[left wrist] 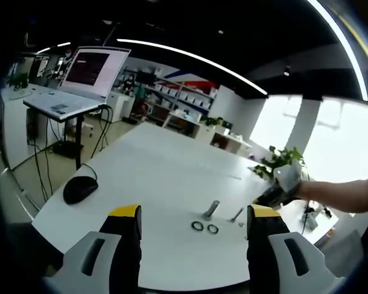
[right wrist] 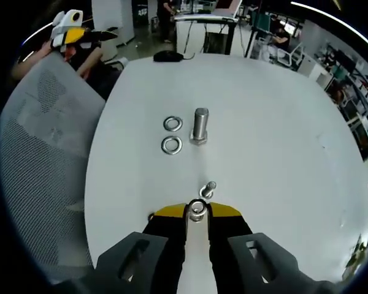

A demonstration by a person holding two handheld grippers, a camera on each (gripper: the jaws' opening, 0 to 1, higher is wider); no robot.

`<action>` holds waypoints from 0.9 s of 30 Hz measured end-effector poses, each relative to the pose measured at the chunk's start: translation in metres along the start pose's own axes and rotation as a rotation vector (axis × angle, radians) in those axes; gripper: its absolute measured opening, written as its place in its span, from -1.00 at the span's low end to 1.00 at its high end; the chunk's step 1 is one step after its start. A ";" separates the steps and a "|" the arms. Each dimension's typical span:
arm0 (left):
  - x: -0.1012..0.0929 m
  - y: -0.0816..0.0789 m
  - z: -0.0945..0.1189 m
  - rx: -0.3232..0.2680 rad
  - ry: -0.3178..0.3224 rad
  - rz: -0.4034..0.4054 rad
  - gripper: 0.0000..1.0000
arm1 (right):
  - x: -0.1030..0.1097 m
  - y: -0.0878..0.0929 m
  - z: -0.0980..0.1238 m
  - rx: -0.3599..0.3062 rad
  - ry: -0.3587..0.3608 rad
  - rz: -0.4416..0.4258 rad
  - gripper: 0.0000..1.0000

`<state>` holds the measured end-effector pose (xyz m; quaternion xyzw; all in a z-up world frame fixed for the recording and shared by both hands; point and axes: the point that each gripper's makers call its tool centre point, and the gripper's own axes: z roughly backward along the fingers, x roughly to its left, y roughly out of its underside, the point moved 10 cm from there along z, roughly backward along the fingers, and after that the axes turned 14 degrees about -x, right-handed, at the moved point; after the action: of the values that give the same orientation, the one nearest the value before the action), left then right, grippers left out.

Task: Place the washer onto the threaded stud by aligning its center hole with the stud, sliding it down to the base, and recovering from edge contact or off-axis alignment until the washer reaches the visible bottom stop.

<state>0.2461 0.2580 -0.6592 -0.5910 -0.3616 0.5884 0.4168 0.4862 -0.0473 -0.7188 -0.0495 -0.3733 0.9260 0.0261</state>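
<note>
Right hand-held gripper (right wrist: 197, 211): jaws drawn nearly together, clenched on a washer (right wrist: 197, 209) pinched at the tips, hole facing forward. Judged held by the rim so the centre hole stays free for threading. Directly ahead of the tips, almost touching: a small threaded stud (right wrist: 208, 189), apparently leaning rather than upright; whether washer and stud are in contact cannot be told. Judged at the alignment stage, washer not yet seated at the base.

Farther ahead of the same tips: a larger upright bolt (right wrist: 200, 127), with two spare washers (right wrist: 171, 135) lying flat on the white bench (right wrist: 282, 141) just to its left, kept apart from the work, presumably as stock.

Left hand-held gripper (left wrist: 193, 222): jaws spread wide, released, nothing between them, hovering back from the parts; judged standing by. Beyond its tips: the same hardware group, the right hand-held gripper entering from the right.

Far left of the left tips: a computer mouse (left wrist: 80, 188); beyond, a laptop (left wrist: 80, 79), screen text too small to read. No brands or labels legible.
</note>
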 end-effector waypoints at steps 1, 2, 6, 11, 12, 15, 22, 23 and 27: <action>0.000 0.000 0.000 -0.001 -0.001 0.000 0.38 | -0.001 -0.001 0.000 -0.002 -0.001 0.004 -0.72; 0.000 0.000 0.000 -0.003 -0.002 0.001 0.38 | -0.001 -0.004 0.000 -0.002 0.003 0.009 -0.72; 0.000 0.000 0.000 -0.003 -0.001 0.002 0.38 | -0.006 -0.007 0.000 -0.002 0.005 0.020 -0.72; 0.000 -0.001 0.000 -0.007 -0.004 0.003 0.38 | -0.009 -0.014 -0.001 -0.001 0.004 0.033 -0.72; 0.000 -0.001 0.000 -0.008 -0.004 0.002 0.38 | -0.009 -0.014 -0.002 0.001 0.002 0.039 -0.72; 0.000 -0.001 0.000 -0.010 -0.004 0.004 0.38 | -0.010 -0.016 -0.005 0.008 -0.001 0.050 -0.72; 0.000 -0.001 0.000 -0.013 -0.005 0.006 0.38 | -0.011 -0.017 -0.014 0.025 -0.016 0.066 -0.72; 0.000 -0.001 0.000 -0.013 -0.005 0.006 0.38 | -0.011 -0.017 -0.014 0.028 -0.016 0.070 -0.72; 0.000 -0.001 0.000 -0.014 -0.005 0.011 0.38 | -0.012 -0.016 -0.016 0.039 -0.021 0.071 -0.72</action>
<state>0.2461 0.2585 -0.6583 -0.5945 -0.3637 0.5894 0.4086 0.5001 -0.0260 -0.7188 -0.0524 -0.3534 0.9339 -0.0100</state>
